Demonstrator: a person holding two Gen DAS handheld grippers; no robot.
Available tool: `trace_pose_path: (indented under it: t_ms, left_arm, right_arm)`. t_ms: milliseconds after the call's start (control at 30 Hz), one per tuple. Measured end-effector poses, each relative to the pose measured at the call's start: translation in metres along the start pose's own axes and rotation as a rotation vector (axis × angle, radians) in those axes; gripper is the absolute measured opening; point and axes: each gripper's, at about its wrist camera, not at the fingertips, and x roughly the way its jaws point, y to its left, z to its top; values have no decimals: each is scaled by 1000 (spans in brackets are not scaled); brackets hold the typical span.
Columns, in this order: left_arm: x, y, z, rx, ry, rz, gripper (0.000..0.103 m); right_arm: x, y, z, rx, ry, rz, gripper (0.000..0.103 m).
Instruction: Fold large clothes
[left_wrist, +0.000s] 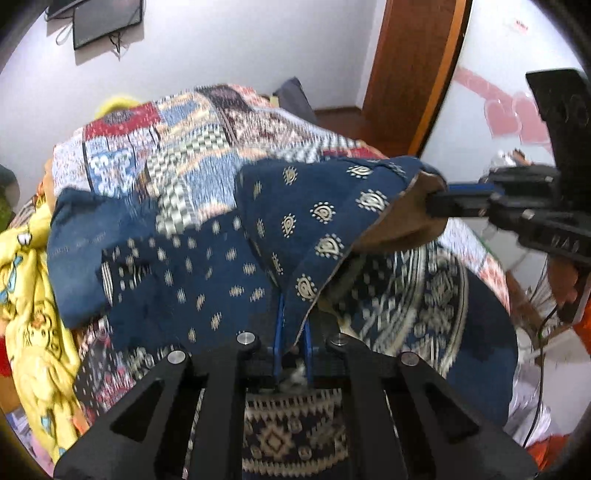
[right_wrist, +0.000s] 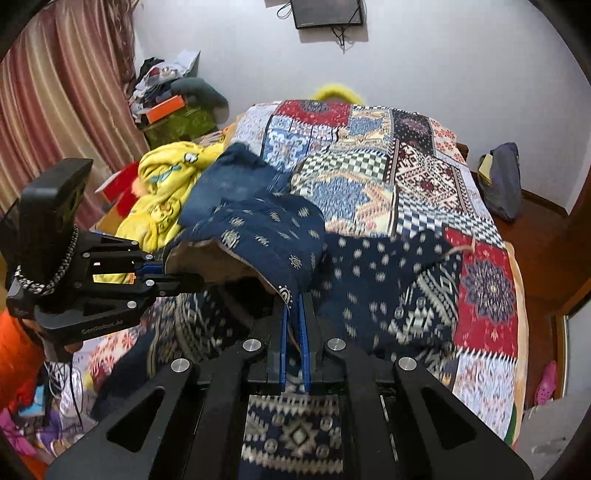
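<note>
A large navy garment (left_wrist: 207, 266) with cream paisley and diamond prints lies on the patchwork bedspread (left_wrist: 177, 147). It also shows in the right wrist view (right_wrist: 373, 273). My left gripper (left_wrist: 292, 332) is shut on the garment's edge, blue pads pinching the cloth. My right gripper (right_wrist: 293, 317) is shut on another part of the same edge. Both hold the edge lifted, so the brown inner lining (left_wrist: 402, 229) shows. The right gripper appears at the right of the left wrist view (left_wrist: 436, 206). The left gripper appears at the left of the right wrist view (right_wrist: 184, 280).
A yellow cartoon blanket (right_wrist: 166, 188) is heaped at the bed's left side. A cluttered shelf (right_wrist: 170, 107) and pink curtain (right_wrist: 55, 110) stand behind it. A wall screen (right_wrist: 325, 13) hangs above. A dark bag (right_wrist: 500, 181) and wooden floor lie right of the bed.
</note>
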Motion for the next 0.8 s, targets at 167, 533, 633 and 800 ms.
trace_pose_path:
  t_ms: [167, 533, 633, 800]
  left_arm:
    - [-7, -2, -23, -32, 39, -29, 11]
    - [-58, -2, -25, -8, -85, 104, 45]
    - [-51, 8, -7, -43, -106, 125, 51]
    - [-21, 15, 8, -89, -95, 80, 55]
  right_arm:
    - [-9, 2, -19, 7, 30, 12, 5]
    - [-29, -17, -25, 44, -1, -79, 6]
    - [-21, -24, -20, 88, 10, -82, 15]
    - [-1, -25, -18, 137, 18, -44, 47]
